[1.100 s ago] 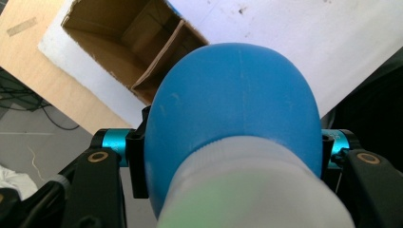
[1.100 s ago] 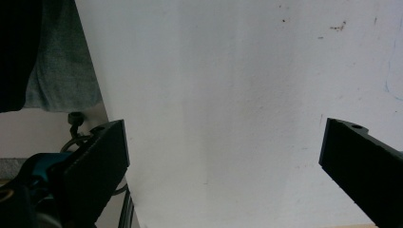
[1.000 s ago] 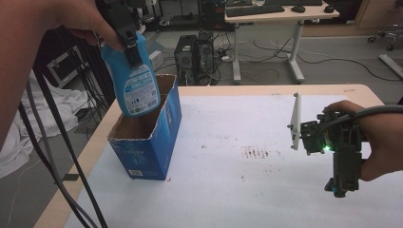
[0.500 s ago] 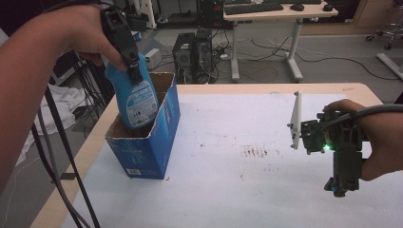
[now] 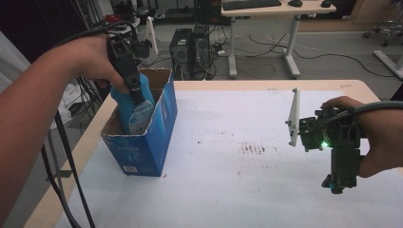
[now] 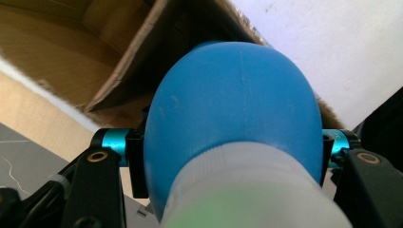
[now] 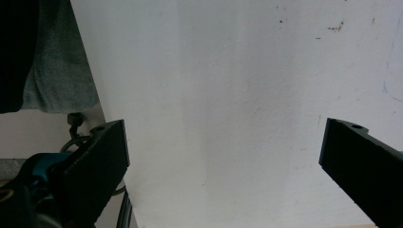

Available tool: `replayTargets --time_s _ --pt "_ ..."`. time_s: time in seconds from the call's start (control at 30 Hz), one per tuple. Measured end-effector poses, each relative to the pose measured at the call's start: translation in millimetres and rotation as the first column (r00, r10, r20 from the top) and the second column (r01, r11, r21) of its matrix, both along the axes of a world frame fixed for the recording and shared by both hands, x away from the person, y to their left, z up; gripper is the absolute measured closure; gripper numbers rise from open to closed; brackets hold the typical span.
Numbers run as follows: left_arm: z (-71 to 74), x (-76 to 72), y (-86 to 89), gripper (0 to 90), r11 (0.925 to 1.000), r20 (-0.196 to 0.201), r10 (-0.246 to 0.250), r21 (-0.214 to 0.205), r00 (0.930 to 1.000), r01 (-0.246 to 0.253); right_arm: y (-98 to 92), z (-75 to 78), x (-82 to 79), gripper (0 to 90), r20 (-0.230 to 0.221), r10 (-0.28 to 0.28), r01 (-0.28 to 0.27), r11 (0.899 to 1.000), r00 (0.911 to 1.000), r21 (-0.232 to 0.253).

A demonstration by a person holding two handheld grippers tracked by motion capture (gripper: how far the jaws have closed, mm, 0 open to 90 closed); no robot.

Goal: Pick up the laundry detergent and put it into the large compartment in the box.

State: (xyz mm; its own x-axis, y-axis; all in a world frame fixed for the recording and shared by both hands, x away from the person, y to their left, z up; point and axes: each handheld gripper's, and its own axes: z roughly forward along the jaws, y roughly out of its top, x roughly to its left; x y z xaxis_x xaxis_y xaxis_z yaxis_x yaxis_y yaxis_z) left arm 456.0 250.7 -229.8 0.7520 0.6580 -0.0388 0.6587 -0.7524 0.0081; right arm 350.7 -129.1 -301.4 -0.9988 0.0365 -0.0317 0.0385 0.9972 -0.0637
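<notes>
High view has your left gripper (image 5: pixel 138 92) clamped on the blue bottle (image 5: pixel 135 111), its lower half down inside the open blue cardboard box (image 5: pixel 147 142) at the table's (image 5: pixel 228 190) left side. Your right gripper (image 5: pixel 338 183) hangs over the white tabletop at the right, jaws spread wide, nothing between them.

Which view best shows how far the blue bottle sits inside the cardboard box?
The high view: the blue bottle stands partly inside the cardboard box, its upper part above the rim, gripped by the left hand-held gripper. The left gripper view shows just the bottle's shoulder and cap up close. The right gripper view faces the white table.
</notes>
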Motion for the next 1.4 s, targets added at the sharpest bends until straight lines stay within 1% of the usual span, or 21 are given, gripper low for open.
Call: replayTargets --time_s 0.07,0.2,0.27,0.4,0.43,0.5,0.57,0.6,0.67,0.87,0.97,1.03,1.1,1.2,1.4 --pt "-7.6 -0.3 0.1 38.5 1.0 -0.008 -0.007 0.004 0.9999 0.007 0.2 -0.3 0.7 1.6 0.004 0.01 -0.01 1.0 0.9999 0.005" --pt "-19.4 -1.9 -0.5 38.5 0.9986 -0.01 -0.052 0.004 0.9986 0.052 0.7 -0.5 0.4 1.6 0.001 0.011 -0.011 1.0 0.9999 0.001" --pt "-25.0 -2.6 -0.5 38.5 0.9978 -0.009 -0.067 0.005 0.9977 0.067 0.6 -0.5 0.4 1.6 0.001 0.011 -0.011 1.0 0.9999 -0.001" --pt "-35.5 -2.9 0.7 38.5 0.9966 -0.012 -0.082 0.005 0.9966 0.082 0.3 -0.3 0.5 1.7 -0.001 0.008 -0.008 1.0 1.0 -0.004" --pt "-37.5 -3.2 1.0 38.5 0.9953 -0.012 -0.097 0.007 0.9952 0.097 0.4 -0.2 0.5 1.6 -0.002 0.01 -0.01 1.0 1.0 -0.007" --pt "-41.6 -4.3 1.2 38.5 0.9902 -0.009 -0.139 0.007 0.9902 0.139 0.8 -0.8 0.5 1.6 -0.002 0.009 -0.009 1.0 1.0 -0.009" --pt "-45.4 -4.4 1.0 38.5 0.988 -0.015 -0.154 0.012 0.988 0.154 0.8 -0.7 0.2 1.6 -0.003 0.003 -0.003 1.0 1.0 -0.011" --pt "-47.1 -4.4 1.0 38.5 0.9877 -0.012 -0.156 0.012 0.9878 0.156 0.8 -1.1 0.5 1.6 -0.004 0.006 -0.006 1.0 1.0 -0.004" --pt "-50.2 -4.6 0.8 38.5 0.9849 -0.009 -0.173 0.013 0.985 0.173 0.9 -1.1 0.7 1.7 -0.004 0.008 -0.008 1.0 1.0 -0.003" --pt "-58.3 -3.7 -0.1 38.5 0.983 -0.021 -0.182 0.02 0.9831 0.182 0.6 -1.2 0.0 1.6 -0.01 0.003 -0.003 1.0 0.9999 -0.015" --pt "-62.2 -4.0 -1.2 38.4 0.98 -0.031 -0.196 0.027 0.98 0.197 -0.1 -1.1 0.4 1.6 -0.007 0.001 -0.001 1.0 1.0 -0.011" --pt "-62.4 -4.1 -1.8 38.4 0.9789 -0.026 -0.202 0.025 0.979 0.203 -0.2 -1.6 1.0 1.6 -0.007 0.008 -0.008 1.0 0.9999 -0.008" --pt "-62.6 -4.7 -2.3 38.4 0.9752 -0.024 -0.219 0.028 0.9755 0.219 0.3 -1.6 0.5 1.6 -0.006 0.003 -0.003 1.0 1.0 -0.009" --pt "-62.7 -5.5 -3.0 38.4 0.974 -0.022 -0.224 0.031 0.9744 0.225 1.0 -1.5 0.7 1.6 -0.005 0.006 -0.006 1.0 1.0 -0.008" --pt "-62.7 -5.7 -2.2 38.0 0.9767 -0.023 -0.211 0.034 0.9772 0.212 1.7 -1.7 0.4 1.6 -0.004 0.005 -0.005 1.0 1.0 -0.009"
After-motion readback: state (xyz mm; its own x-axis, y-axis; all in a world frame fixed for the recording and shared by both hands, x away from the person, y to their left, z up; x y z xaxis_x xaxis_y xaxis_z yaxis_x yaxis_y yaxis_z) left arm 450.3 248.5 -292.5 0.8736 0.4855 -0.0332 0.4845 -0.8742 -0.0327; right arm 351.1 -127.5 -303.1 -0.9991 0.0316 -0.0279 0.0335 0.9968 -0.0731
